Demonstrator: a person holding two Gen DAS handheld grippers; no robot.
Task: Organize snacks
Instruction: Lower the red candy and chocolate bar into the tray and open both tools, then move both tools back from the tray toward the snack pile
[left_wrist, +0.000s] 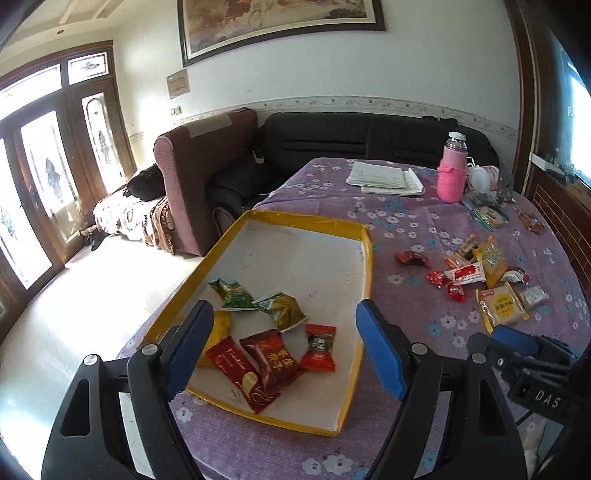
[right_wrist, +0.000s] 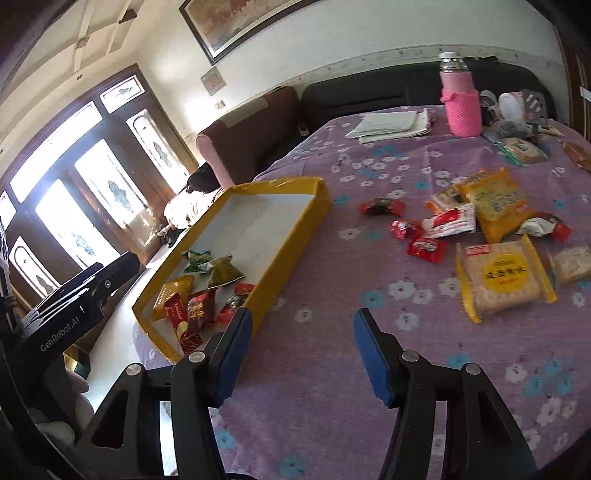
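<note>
Left wrist view: I logged my left gripper (left_wrist: 284, 343) spread and empty over the yellow tray (left_wrist: 364, 236), which held six wrapped snacks (left_wrist: 273, 321), green, yellow and red, bunched at its near end. Right wrist view: my right gripper (right_wrist: 301, 354) stood spread, empty, above the floral tablecloth (right_wrist: 332, 369); roughly ten loose packets (right_wrist: 495, 284), crinkled foil and clear biscuit wraps, lay beside the tray. I judged the sorting under halfway.
</note>
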